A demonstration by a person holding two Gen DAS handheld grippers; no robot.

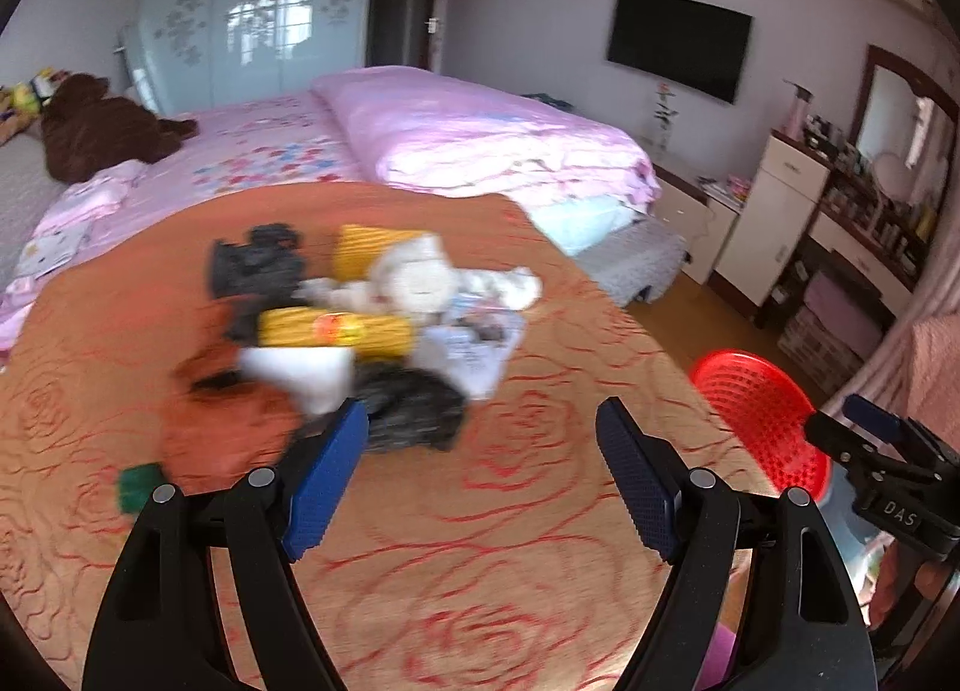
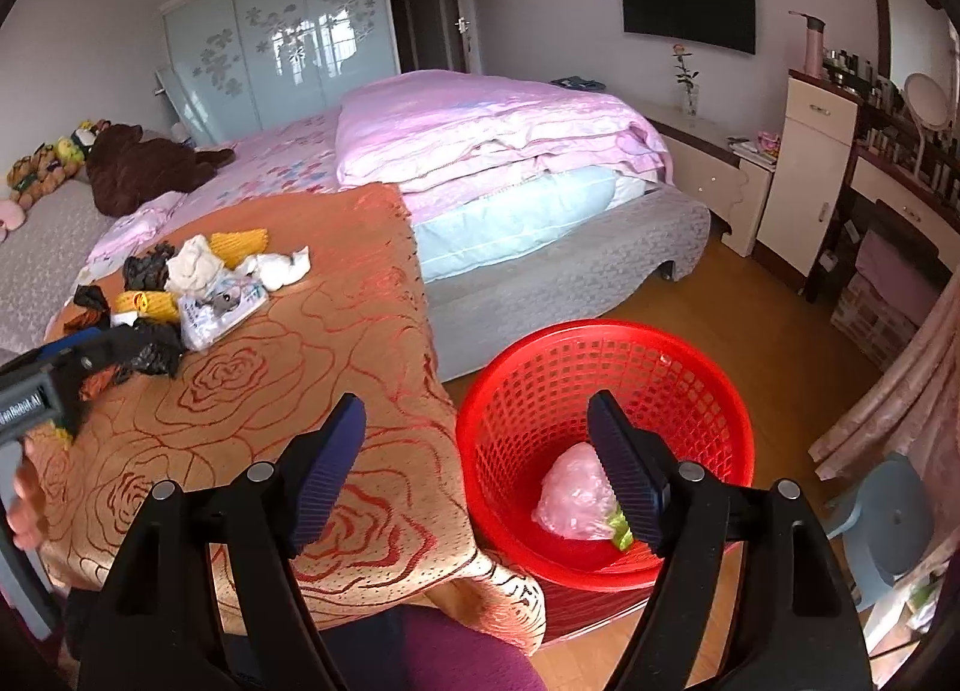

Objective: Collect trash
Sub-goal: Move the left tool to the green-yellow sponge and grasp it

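Note:
A pile of trash [image 1: 366,325] lies on the orange rose-patterned tablecloth [image 1: 480,541]: black plastic bags [image 1: 414,409], yellow foam netting [image 1: 336,329], white crumpled tissues [image 1: 420,277] and a printed plastic wrapper [image 1: 474,349]. My left gripper [image 1: 483,463] is open and empty, just in front of the pile, its left finger close to a black bag. The pile also shows in the right wrist view [image 2: 180,283]. My right gripper [image 2: 477,451] is open and empty, above the table's edge and the red mesh basket [image 2: 606,385]. A pink plastic bag [image 2: 573,490] lies in the basket.
The red basket [image 1: 762,421] stands on the wood floor right of the table. A bed with pink bedding [image 2: 480,132] is behind the table. A dresser [image 2: 822,162] and a blue stool [image 2: 894,523] are at the right. A green object [image 1: 138,487] lies left on the cloth.

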